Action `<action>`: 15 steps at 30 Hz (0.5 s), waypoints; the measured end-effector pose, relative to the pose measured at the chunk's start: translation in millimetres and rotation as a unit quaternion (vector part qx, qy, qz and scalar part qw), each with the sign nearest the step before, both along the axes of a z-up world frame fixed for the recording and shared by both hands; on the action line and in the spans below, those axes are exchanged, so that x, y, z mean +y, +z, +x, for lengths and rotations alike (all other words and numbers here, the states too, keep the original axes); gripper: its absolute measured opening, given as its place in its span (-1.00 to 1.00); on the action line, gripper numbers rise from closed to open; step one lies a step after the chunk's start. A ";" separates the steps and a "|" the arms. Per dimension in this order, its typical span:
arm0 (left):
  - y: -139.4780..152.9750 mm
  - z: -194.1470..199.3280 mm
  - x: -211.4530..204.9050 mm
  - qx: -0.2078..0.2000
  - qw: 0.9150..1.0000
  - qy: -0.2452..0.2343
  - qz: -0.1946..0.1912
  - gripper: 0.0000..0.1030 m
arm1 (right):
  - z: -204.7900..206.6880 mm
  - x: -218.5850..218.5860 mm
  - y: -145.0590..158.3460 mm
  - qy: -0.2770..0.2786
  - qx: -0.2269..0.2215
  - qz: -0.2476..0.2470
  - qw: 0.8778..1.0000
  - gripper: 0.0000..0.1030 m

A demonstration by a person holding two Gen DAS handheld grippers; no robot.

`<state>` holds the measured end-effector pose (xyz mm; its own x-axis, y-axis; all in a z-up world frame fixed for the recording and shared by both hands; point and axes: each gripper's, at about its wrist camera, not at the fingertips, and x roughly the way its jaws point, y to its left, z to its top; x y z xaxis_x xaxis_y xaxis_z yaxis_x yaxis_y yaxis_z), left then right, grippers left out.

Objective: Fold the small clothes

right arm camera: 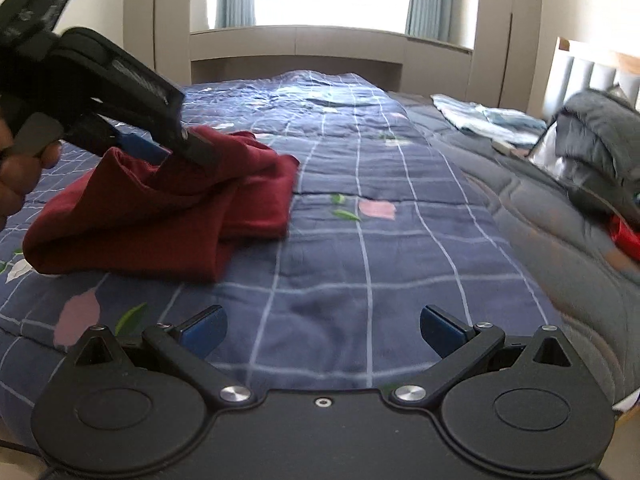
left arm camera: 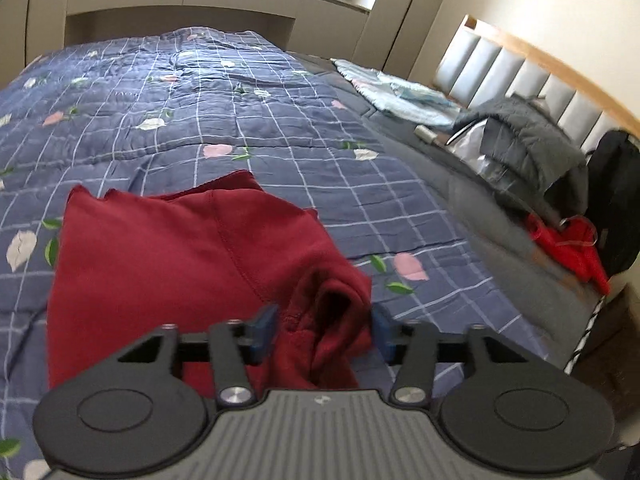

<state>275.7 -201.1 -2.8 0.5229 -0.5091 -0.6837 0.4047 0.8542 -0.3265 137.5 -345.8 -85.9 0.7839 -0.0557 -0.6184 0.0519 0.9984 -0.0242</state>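
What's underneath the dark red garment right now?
The dark red garment lies on the blue checked quilt, which shows all around it. A bunched fold sits between the left gripper pads. Whatever lies under the cloth itself is covered.

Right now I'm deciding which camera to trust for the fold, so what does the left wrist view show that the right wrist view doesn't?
Only the left wrist view: a bunched corner of the dark red garment sitting between the left gripper blue pads, which stand apart around it, and a black bag by the headboard.

Only the right wrist view: the left gripper seen from outside, with a hand holding it, and the right gripper open over bare quilt, holding nothing.

Both: the garment on the blue checked quilt, the light blue cloth, the grey jacket.
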 end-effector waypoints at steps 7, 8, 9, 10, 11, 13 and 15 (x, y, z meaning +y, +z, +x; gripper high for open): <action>13.5 -10.0 49.9 -0.020 0.998 0.057 -0.032 0.96 | 10.6 -2.1 -2.6 -0.008 -0.003 0.055 0.998 0.99; 14.5 -13.7 61.4 -0.026 0.996 0.080 -0.029 0.99 | 12.0 -1.4 -0.4 -0.007 -0.006 0.061 0.998 0.99; 13.3 -15.4 70.7 -0.030 0.994 0.100 -0.025 0.99 | 14.5 -1.2 1.2 -0.003 -0.010 0.073 0.997 0.99; 12.0 -16.3 81.0 -0.030 0.992 0.120 -0.021 0.99 | 16.2 -1.1 3.6 0.001 -0.013 0.082 0.997 0.99; 9.4 -16.9 93.5 -0.026 0.989 0.144 -0.017 0.99 | 20.0 -1.7 6.0 0.006 -0.018 0.094 0.995 0.99; 0.9 -15.1 116.6 -0.012 0.982 0.188 -0.012 0.99 | 27.8 -3.6 12.2 0.013 -0.027 0.111 0.993 0.99; -10.6 -8.9 136.5 0.017 0.975 0.220 -0.007 0.99 | 41.9 -9.0 19.3 0.023 -0.037 0.140 0.989 0.99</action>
<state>266.8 -64.6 -13.4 0.6701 -0.2489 -0.6993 -0.0119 0.9384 -0.3454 179.3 -354.7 -66.6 0.8256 0.1465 -0.5449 -0.0030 0.9669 0.2553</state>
